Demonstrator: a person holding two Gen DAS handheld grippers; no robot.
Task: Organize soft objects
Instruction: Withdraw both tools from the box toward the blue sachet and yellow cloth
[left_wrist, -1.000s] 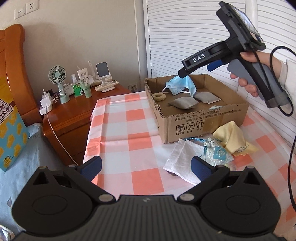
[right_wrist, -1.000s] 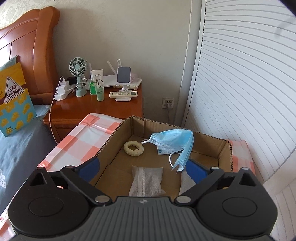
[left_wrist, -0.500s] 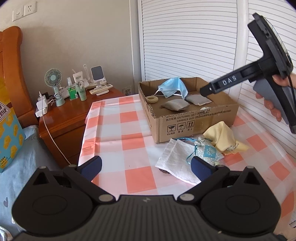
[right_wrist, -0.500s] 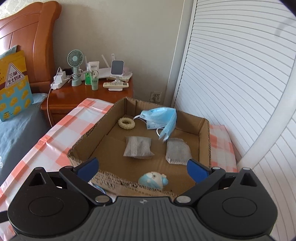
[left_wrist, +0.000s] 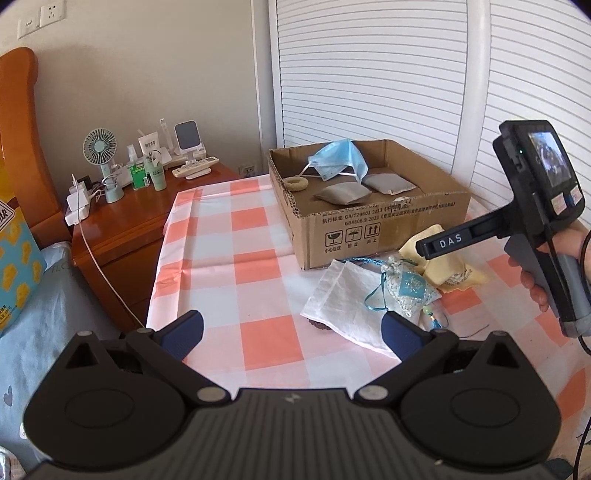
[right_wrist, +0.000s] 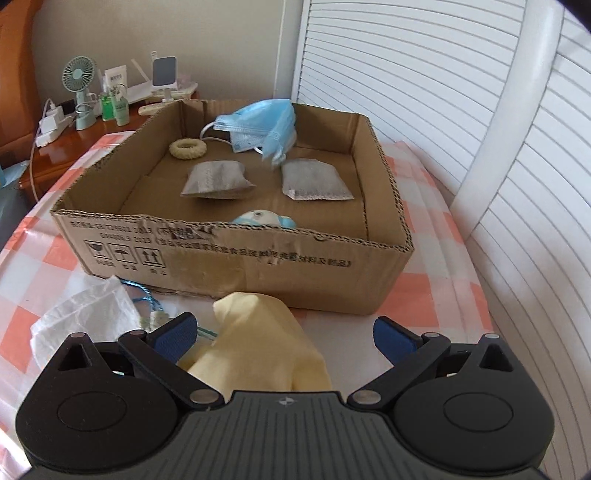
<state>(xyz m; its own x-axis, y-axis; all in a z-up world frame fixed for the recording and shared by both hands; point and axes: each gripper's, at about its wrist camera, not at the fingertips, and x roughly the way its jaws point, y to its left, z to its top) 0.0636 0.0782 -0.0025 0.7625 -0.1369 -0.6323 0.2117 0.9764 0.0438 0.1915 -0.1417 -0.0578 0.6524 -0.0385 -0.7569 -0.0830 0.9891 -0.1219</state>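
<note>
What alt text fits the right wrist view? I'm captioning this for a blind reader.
The open right gripper hovers over a yellow cloth on a checked tablecloth, facing a cardboard box. The box holds a blue face mask, two grey pouches, a cream ring and a small blue toy.

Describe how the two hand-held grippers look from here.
Both are matte black with blue finger pads. The right hand-held gripper has a white "DAS" mark on its finger, a small screen, a grey handle and a black cable. The left hand-held gripper shows ribbed housing and round pivots.
</note>
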